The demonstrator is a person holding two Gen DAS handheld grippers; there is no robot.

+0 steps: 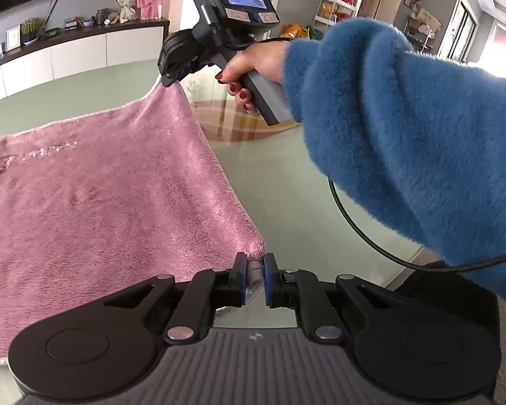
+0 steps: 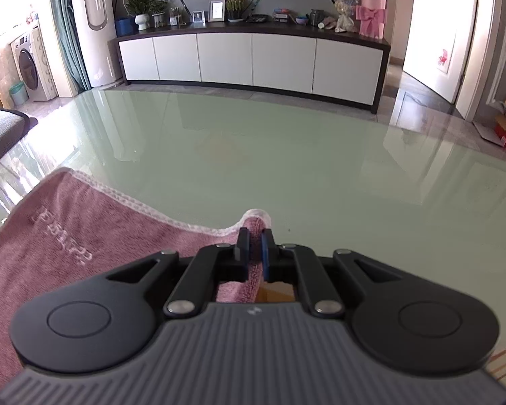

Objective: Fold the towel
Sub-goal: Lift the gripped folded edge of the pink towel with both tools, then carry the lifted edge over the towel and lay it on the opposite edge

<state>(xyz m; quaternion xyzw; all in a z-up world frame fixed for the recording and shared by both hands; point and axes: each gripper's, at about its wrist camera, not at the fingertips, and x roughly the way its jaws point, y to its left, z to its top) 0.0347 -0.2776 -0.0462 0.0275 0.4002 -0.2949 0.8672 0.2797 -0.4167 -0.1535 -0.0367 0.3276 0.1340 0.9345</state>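
On the glass table [image 2: 286,141], the pink towel [image 1: 101,202] lay toward nine o'clock, its right corners lifted: left claw [image 1: 255,278] and right claw [image 2: 255,253] each clamped one.

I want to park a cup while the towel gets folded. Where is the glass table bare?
Bare glass table runs from the pink towel's stitched far edge to the rim facing the white cabinet, and along its right. The near left is crowded: towel, both grippers clamped on its corners, and a blue sleeve.
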